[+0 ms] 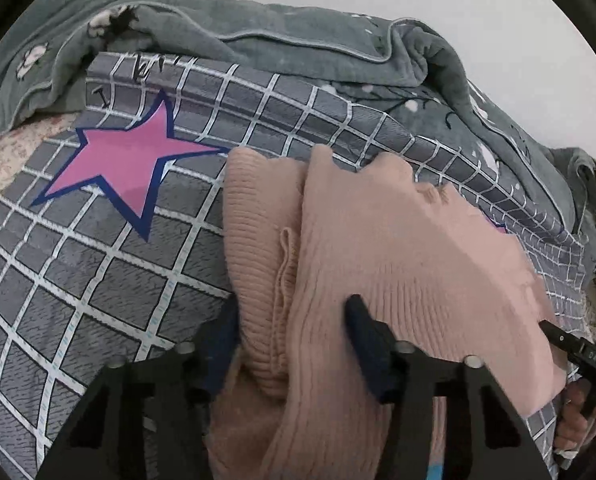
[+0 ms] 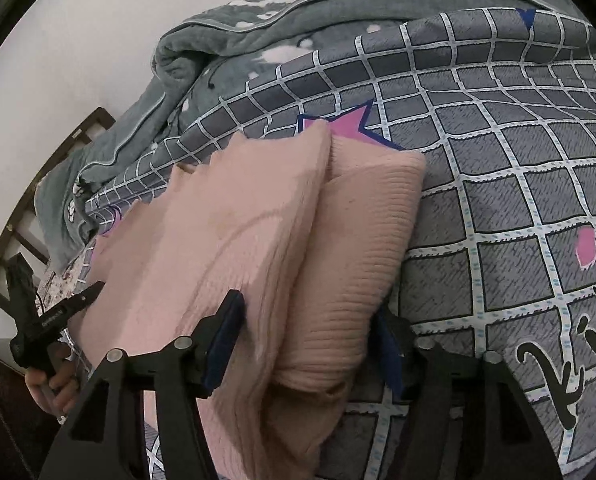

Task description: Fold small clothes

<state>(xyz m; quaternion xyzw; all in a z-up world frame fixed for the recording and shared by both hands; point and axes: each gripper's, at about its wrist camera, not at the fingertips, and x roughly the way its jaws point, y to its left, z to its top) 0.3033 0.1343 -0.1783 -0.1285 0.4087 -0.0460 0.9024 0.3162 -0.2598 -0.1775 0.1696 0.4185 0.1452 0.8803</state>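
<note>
A pink ribbed knit sweater point(image 1: 397, 248) lies folded in layers on the grey checked bedspread point(image 1: 98, 280). My left gripper point(image 1: 294, 320) straddles a thick fold of it, one finger on each side, closed on the knit. In the right wrist view the same sweater point(image 2: 258, 220) fills the middle, and my right gripper point(image 2: 309, 328) is likewise closed on a thick fold near its near edge. Each gripper shows at the other view's edge: the right one point(image 1: 577, 352) and the left one point(image 2: 50, 320), each with a hand on it.
A pink star print point(image 1: 130, 160) marks the bedspread left of the sweater. A rumpled grey-green quilt point(image 1: 298, 52) lies bunched along the far side by the white wall. A dark wooden bed frame point(image 2: 38, 200) runs along the left in the right wrist view.
</note>
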